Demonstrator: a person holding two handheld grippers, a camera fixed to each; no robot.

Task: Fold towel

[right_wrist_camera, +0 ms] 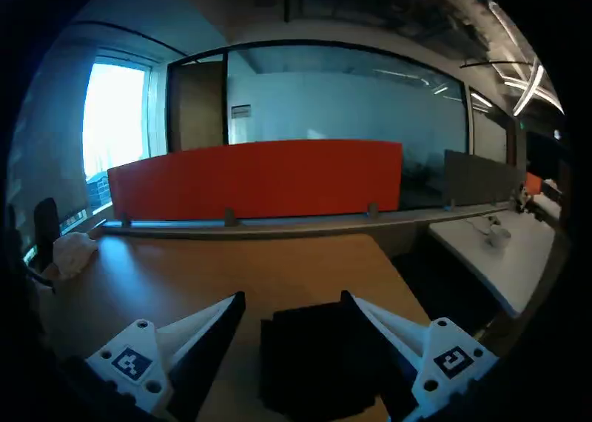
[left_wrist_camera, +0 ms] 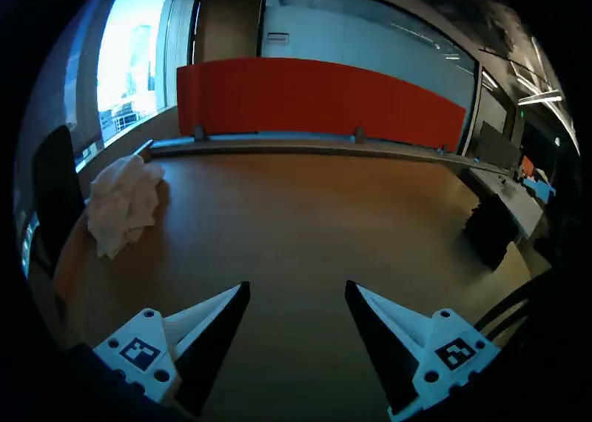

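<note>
I see left tongs (left_wrist_camera: 297, 284) and right tongs (right_wrist_camera: 291, 296) both apart, towel (left_wrist_camera: 122, 200) crumpled at frame left, folding seemingly not begun.

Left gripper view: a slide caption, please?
Open hand-held gripper over a wooden desk, crumpled white towel at left.

The left gripper (left_wrist_camera: 296, 285) has two white, wedge-shaped fingers (left_wrist_camera: 196, 317) with black inner faces. Each carries a square black-and-white marker (left_wrist_camera: 140, 352) ringed by small round holes (left_wrist_camera: 149, 313). The right gripper (right_wrist_camera: 292, 295) is built and marked alike.
</note>
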